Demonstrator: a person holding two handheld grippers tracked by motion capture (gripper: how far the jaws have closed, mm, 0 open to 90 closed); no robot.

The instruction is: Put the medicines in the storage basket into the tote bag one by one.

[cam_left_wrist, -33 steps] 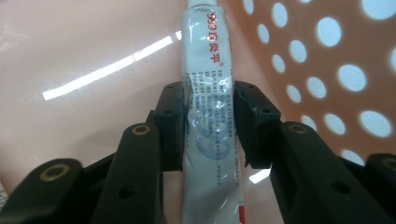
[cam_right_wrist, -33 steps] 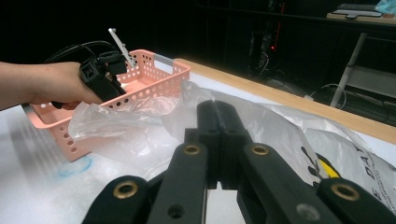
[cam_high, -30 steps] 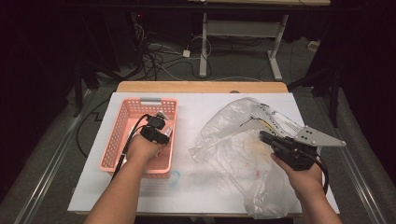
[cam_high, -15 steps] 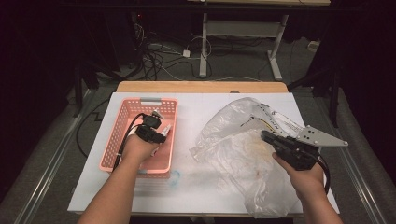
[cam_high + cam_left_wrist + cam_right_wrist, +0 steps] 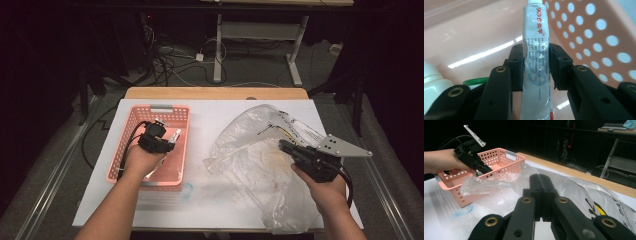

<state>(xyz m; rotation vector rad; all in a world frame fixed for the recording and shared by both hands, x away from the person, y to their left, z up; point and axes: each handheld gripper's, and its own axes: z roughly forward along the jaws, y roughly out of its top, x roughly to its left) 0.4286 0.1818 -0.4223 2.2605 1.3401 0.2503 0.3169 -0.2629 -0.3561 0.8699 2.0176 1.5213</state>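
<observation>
Because the left gripper (image 5: pixel 535 67) pinches the soft tube (image 5: pixel 537 60) mid-body, it may buckle or slip; the right gripper (image 5: pixel 539 192), jaws closed together, apparently clamps the plastic bag (image 5: pixel 260 150).

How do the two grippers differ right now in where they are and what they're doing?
The left gripper sits inside the pink basket, while the right gripper is over the clear plastic bag. The left gripper's jaws stand apart, clamped on a white tube; the right gripper's jaws are pressed together, and whether they pinch the bag is unclear. Both are black, two-jawed and hand-held.
</observation>
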